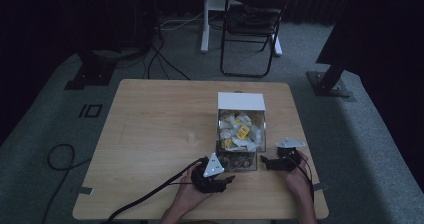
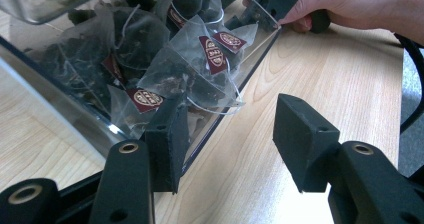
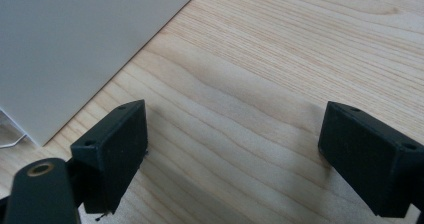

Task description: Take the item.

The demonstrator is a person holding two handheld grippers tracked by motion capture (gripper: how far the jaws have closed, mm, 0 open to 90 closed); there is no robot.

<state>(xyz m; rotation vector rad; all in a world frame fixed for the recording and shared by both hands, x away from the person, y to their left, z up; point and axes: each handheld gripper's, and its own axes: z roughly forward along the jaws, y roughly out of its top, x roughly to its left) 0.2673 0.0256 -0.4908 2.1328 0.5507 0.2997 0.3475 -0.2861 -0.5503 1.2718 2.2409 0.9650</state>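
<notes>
Pale wood-grain table (image 1: 150,129), clear plastic box (image 2: 260,24) of pyramid mesh tea bags (image 2: 200,79) with dark red tags near its front edge, left gripper (image 2: 227,134) with jaws apart at the box's near corner, right gripper (image 3: 232,159) spread wide over bare wood beside the white box wall (image 3: 75,44).

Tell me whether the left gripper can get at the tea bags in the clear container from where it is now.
Probably not directly: the left gripper has open jaws level with the clear container, whose wall stands between them and the tea bags. It likely must come over the rim.
</notes>
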